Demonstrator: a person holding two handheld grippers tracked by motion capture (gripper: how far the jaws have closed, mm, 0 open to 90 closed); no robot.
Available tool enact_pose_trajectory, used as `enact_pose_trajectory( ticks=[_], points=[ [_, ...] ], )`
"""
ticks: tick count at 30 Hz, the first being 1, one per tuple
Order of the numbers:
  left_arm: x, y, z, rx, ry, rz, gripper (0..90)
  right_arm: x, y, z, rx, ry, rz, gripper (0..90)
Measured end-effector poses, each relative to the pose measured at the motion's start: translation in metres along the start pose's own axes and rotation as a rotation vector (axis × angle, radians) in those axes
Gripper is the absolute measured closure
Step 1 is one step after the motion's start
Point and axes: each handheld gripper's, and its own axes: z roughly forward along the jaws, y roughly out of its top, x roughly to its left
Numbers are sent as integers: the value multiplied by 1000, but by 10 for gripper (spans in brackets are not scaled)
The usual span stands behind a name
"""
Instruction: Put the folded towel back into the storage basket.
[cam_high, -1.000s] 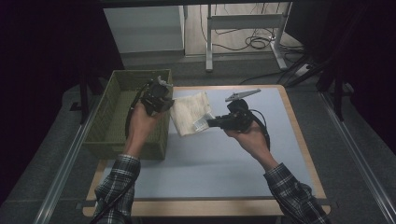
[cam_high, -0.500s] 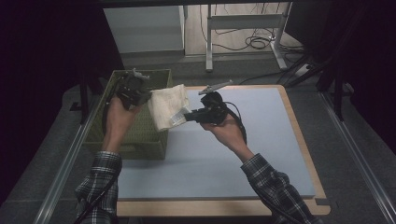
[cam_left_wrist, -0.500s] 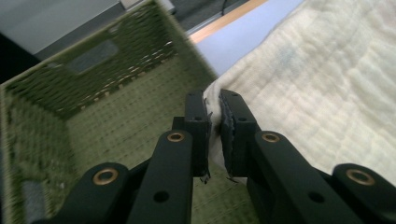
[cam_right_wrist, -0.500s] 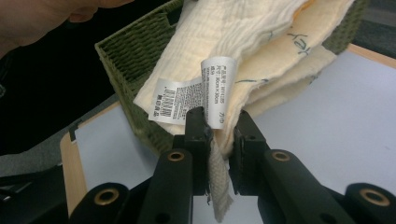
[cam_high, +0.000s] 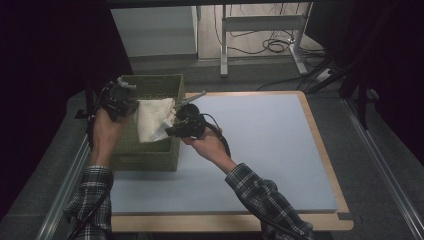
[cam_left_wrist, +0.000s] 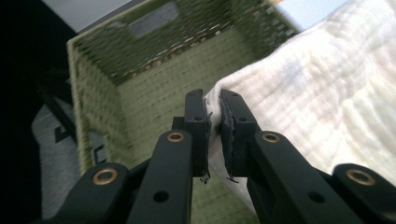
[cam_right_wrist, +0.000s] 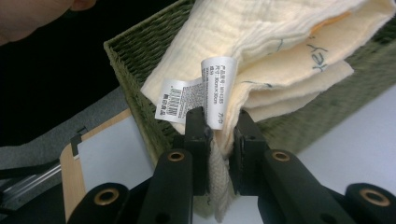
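I have the folded cream cloth (cam_high: 152, 117) pinched from both ends, hanging over the green woven basket (cam_high: 150, 155) at the table's nine o'clock edge. My left gripper (cam_left_wrist: 213, 122) is clamped on its ten o'clock corner. My right gripper (cam_right_wrist: 219, 140) grips the four o'clock edge, beside two white care labels (cam_right_wrist: 180, 100).

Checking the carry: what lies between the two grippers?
In the high view, the folded cream cloth spans from left gripper to right gripper, above the green basket.

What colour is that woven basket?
Olive green basket; the left gripper view shows it best.
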Motion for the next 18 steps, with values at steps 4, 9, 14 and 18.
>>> enact_pose_trajectory(
  ticks=[4, 9, 14, 18],
  points=[
    [12, -14, 7, 10, 11, -14, 819, 10, 3, 25, 25, -4, 10, 789],
    [23, -30, 16, 16, 12, -38, 818, 20, 4, 54, 70, -13, 14, 788],
    [27, -40, 27, 23, 4, -45, 816, 21, 2, 74, 111, -37, 35, 784],
    [25, -44, 37, 33, -9, -39, 813, 20, -1, 81, 137, -47, 73, 784]
  ],
)
